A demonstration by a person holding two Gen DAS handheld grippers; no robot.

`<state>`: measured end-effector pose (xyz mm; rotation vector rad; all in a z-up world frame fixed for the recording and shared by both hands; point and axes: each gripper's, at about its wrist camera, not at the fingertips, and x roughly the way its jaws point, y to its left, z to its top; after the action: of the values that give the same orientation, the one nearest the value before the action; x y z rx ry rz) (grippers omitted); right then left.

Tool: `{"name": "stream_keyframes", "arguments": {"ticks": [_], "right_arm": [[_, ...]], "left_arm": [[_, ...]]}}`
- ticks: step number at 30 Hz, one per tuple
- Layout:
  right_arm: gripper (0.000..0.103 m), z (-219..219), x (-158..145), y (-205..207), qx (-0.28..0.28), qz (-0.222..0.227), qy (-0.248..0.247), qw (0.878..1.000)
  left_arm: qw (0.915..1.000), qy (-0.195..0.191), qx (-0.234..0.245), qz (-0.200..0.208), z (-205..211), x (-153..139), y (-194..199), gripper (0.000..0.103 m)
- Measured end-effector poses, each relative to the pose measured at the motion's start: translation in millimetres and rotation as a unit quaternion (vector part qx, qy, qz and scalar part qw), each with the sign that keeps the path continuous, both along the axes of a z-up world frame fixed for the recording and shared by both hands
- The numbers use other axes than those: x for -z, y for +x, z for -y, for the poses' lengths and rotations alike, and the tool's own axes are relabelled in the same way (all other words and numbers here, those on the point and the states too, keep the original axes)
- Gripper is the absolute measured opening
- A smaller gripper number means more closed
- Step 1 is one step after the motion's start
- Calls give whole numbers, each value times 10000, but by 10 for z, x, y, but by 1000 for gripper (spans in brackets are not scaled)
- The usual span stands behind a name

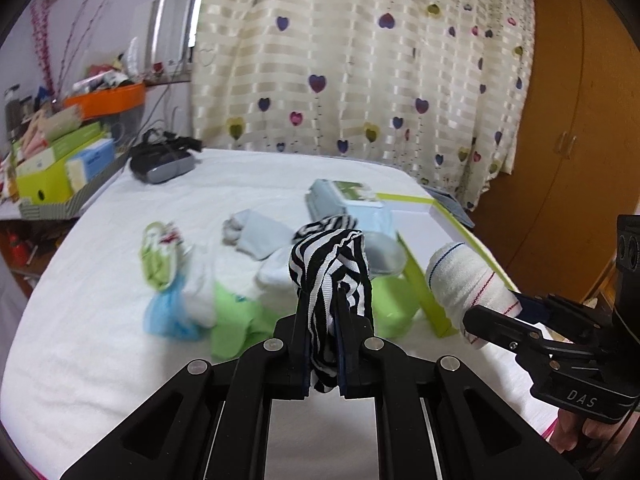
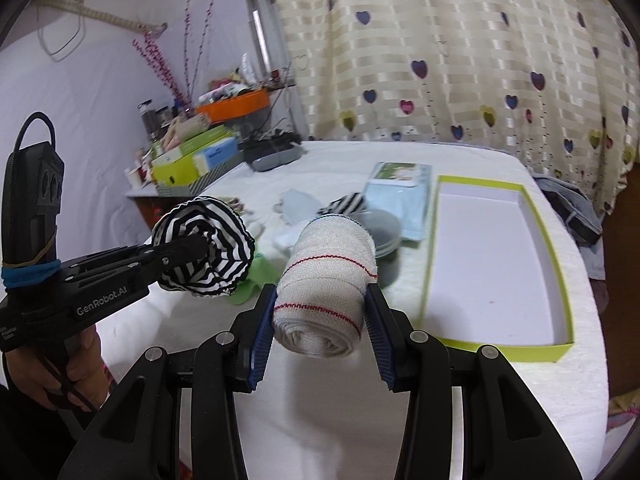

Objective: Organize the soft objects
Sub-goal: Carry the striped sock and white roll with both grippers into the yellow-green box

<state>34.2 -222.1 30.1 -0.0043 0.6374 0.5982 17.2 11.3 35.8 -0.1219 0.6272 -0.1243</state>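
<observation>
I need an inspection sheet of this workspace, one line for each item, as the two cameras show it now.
Surface: white towel-like cover on the bed, visible parts flat.
Job's things: striped sock and rolled white sock, both held in the air; lime-edged box lid holds nothing; loose socks piled left of it.
Clutter: blue wipes pack, grey bowl, dark device.
Grippers: left gripper shut on the striped sock; right gripper fingers clamp the rolled sock.
Cables: dark cords by the device.
Surroundings: heart-print curtain, wooden wardrobe, crowded side shelf.
</observation>
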Motion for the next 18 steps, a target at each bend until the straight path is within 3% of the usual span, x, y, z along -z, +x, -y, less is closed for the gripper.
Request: {"name": "stream_keyframes", "arguments": {"ticks": [18], "right_arm": [[45,841,90,477,852,-137,68,9962]], "left_arm": [[9960,122,879,-141,1035,-45,606,9]]}}
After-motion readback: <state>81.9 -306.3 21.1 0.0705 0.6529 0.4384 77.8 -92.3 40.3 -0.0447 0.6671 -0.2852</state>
